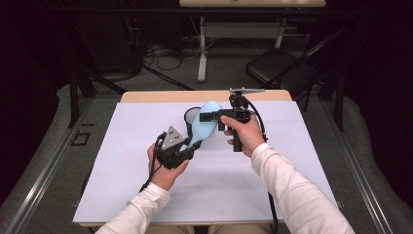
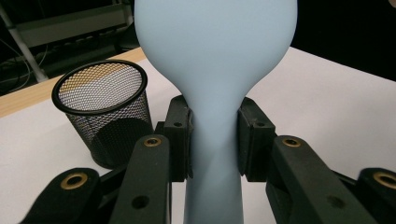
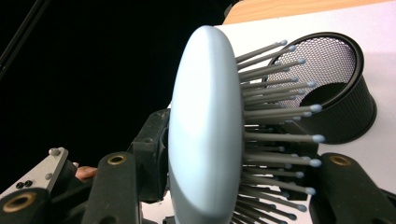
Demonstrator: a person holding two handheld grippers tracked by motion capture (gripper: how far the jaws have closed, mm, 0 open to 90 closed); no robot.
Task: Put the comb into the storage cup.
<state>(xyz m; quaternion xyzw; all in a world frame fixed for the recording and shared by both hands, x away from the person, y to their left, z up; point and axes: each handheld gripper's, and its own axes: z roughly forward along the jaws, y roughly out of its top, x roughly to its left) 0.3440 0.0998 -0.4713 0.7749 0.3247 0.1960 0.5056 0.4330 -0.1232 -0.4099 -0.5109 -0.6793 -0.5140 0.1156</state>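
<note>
A light blue hairbrush [image 1: 202, 124] is held in the air above the table between both grippers. My left gripper [image 1: 192, 146] is shut on its narrow handle; in the left gripper view the pads [image 2: 180, 140] press the neck of the hairbrush [image 2: 215, 60] from both sides. My right gripper [image 1: 207, 116] is shut on the oval head. In the right gripper view one jaw lies against the smooth back of the hairbrush [image 3: 205, 130] and the other sits among the bristles [image 3: 275, 135]. A black mesh cup [image 1: 191, 116] stands upright just behind the brush, partly hidden by it.
A white sheet [image 1: 146, 195] covers the wooden table, with bare room to the left, right and front of the hands. The mesh cup [image 2: 105, 112] [image 3: 341, 93] is empty. Beyond the table stand a black chair [image 1: 277, 66] and another desk's legs [image 1: 202, 48].
</note>
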